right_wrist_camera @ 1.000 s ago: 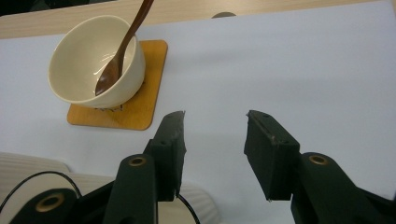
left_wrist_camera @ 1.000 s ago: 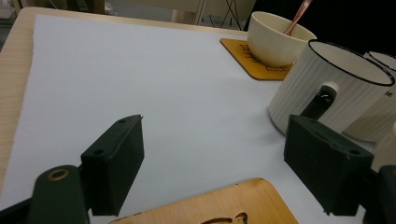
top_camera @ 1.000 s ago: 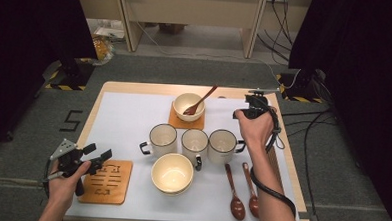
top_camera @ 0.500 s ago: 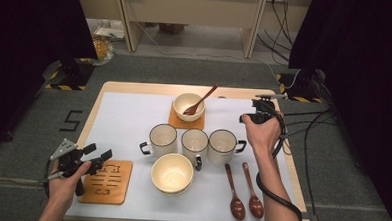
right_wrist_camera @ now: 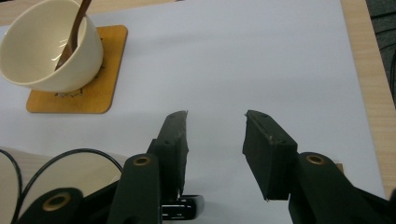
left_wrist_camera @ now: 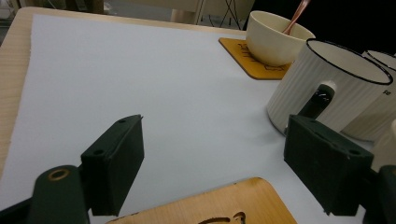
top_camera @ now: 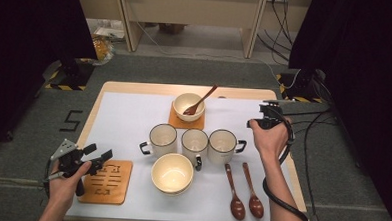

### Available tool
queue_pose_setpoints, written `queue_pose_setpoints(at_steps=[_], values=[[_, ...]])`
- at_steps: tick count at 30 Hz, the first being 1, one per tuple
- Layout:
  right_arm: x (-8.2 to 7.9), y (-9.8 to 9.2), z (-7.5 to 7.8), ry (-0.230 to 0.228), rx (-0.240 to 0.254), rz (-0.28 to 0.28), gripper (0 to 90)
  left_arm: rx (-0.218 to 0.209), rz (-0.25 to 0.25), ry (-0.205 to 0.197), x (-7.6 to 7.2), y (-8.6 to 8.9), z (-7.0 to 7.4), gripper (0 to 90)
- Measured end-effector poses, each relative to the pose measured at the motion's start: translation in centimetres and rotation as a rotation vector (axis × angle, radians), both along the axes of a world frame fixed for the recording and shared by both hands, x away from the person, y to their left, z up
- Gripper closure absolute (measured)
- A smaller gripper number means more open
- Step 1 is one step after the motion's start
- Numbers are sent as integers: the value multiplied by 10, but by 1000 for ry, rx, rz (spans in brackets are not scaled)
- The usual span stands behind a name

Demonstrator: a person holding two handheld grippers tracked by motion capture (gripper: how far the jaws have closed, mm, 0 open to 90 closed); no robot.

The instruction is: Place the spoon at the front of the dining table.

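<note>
Bench (top_camera: pixel 135 90) wooden, white sheet over it, grey floor around. Right claw (right_wrist_camera: pixel 215 140) released, nothing between jaws, hovered over bare sheet just above handle of rightmost mug (top_camera: pixel 222 145); whether it touched handle, hard to tell. Three mugs in row mid-bench. Bowl with spoon (top_camera: pixel 190 106) on far coaster (top_camera: pixel 176 120). Left claw (left_wrist_camera: pixel 212 163) released, empty, over near coaster (top_camera: pixel 106 182). Second bowl (top_camera: pixel 171 173) near. Two wooden spoons (top_camera: pixel 244 195) lay right.

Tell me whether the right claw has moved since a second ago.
Yes. The right claw has drawn back from the table's far edge toward the rightmost mug.
</note>
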State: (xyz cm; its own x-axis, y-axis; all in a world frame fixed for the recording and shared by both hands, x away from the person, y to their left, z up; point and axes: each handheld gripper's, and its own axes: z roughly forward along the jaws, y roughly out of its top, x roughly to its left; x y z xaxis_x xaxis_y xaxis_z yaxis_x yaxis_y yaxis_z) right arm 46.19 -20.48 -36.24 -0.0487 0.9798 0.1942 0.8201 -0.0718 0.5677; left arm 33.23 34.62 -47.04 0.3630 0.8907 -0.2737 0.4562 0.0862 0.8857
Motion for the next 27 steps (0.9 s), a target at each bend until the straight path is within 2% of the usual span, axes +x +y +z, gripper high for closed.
queue_pose_setpoints(at_steps=[9,20,27], values=[[-6,-13,-12,25,-13,-18,594,1,-3,2,0,-1,-1,195],[-10,-22,-20,34,-5,-29,590,2,-2,3,0,-1,0,195],[-14,-29,-31,48,-5,-33,582,4,-4,4,0,-1,-1,195]])
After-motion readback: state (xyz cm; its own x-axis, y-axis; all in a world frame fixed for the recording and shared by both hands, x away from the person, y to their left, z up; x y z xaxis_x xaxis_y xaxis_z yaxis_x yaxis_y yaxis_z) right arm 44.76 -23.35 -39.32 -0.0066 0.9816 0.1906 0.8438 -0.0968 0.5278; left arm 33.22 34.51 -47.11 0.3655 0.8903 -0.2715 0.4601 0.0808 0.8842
